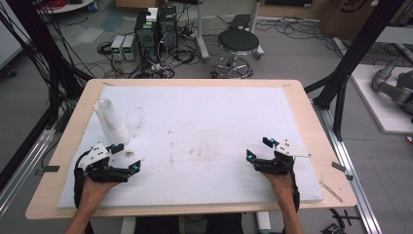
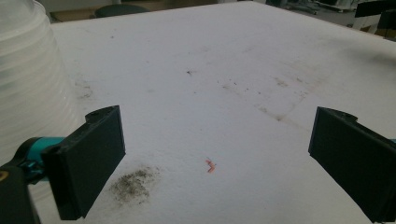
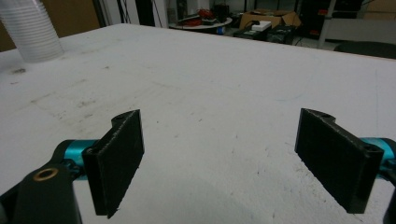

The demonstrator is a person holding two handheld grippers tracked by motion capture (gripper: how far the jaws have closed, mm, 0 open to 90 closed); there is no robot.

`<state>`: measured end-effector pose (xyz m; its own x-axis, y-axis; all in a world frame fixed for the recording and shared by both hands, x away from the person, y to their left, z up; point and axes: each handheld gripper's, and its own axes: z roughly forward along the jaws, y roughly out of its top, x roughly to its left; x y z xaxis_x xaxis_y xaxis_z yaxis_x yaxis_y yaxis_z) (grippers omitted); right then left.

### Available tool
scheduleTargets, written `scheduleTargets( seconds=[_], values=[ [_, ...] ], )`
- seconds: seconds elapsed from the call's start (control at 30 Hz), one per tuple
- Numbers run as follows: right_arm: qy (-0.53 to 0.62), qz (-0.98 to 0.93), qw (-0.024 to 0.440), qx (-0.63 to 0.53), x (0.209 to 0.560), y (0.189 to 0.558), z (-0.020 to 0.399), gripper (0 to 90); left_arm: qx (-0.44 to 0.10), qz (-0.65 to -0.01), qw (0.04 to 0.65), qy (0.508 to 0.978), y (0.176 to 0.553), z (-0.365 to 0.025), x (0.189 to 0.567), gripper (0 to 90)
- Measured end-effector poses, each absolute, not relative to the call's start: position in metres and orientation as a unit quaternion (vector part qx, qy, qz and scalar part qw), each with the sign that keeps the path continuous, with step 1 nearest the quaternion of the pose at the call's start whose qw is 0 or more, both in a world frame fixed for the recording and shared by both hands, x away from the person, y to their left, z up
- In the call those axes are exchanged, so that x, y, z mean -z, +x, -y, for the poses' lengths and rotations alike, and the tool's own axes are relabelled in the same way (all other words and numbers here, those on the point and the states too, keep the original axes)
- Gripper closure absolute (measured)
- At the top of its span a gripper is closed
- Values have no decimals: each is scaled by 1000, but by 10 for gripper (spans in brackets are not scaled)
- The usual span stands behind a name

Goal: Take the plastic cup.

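Your left gripper (image 1: 125,157) sits low over the near left part of the table (image 1: 311,126), and its fingers (image 2: 88,163) stand wide apart with nothing between them but bare white board. The stack of clear plastic cups (image 1: 111,122) stands upside down just beyond and to the outside of those fingers; in the left gripper view the stack (image 2: 32,88) rises close behind the left finger, and you cannot tell from there whether the finger touches it, though from above a narrow gap seems to remain. Just ahead of that same finger lies a dark smudge of dirt (image 2: 133,184), and between the two fingers, a little nearer the middle, a small red speck (image 2: 210,165) rests on the board.

Your right gripper (image 1: 259,148) rests over the near right part of the table, well apart from the left one. Its fingers (image 3: 116,163) are also spread wide and hold nothing; only the scuffed white surface lies between them. In the right gripper view the cup stack (image 3: 31,30) stands far beyond the left finger, across the board, well away from this hand.

Both of your hands grip the handles from the near edge, your left hand (image 1: 92,190) behind its gripper and your right hand (image 1: 280,183) behind the other.
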<state>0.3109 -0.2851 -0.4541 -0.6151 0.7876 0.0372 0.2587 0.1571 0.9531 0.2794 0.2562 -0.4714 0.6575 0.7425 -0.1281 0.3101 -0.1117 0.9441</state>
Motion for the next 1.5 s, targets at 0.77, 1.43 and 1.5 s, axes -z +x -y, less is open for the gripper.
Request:
scheduleTargets(
  seconds=[0.77,1.43,1.5],
  values=[
    [366,-715,224,-552,454,313,290,157,-209,-368,556,716,277,-255,471,36],
    [381,-704,206,-563,455,316,294,157,-265,-365,582,677,269,-278,396,36],
    [379,-705,206,-562,455,316,294,157,-279,-369,580,671,272,-285,381,36]
  ],
)
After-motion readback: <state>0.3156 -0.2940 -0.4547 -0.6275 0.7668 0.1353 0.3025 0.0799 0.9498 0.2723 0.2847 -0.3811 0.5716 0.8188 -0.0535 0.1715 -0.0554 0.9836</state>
